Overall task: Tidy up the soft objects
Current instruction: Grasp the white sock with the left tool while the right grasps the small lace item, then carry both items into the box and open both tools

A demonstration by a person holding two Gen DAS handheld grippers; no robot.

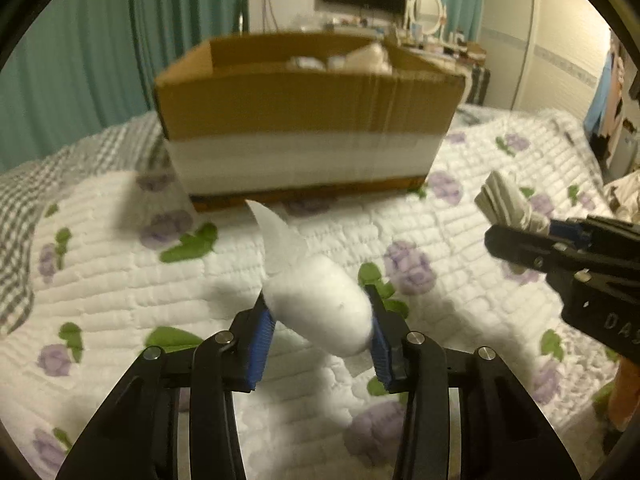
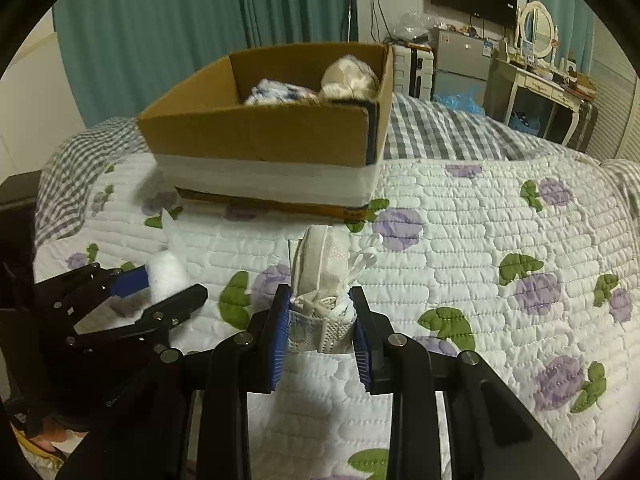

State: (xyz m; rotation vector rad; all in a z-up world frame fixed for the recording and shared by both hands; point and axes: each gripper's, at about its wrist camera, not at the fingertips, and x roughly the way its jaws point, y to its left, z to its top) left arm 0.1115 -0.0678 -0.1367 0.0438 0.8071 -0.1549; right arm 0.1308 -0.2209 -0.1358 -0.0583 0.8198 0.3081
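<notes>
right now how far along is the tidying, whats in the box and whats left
Partly done. The cardboard box on the quilt already holds at least two soft things: a blue-patterned bundle and a cream one. In hand: the left gripper grips a white cotton roll, the right gripper a white mesh bundle. Both are short of the box and not yet dropped in. No other loose items show.

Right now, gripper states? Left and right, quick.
Left gripper: shut on the white cotton bundle.
Right gripper: shut on the folded white mesh cloth.
</notes>
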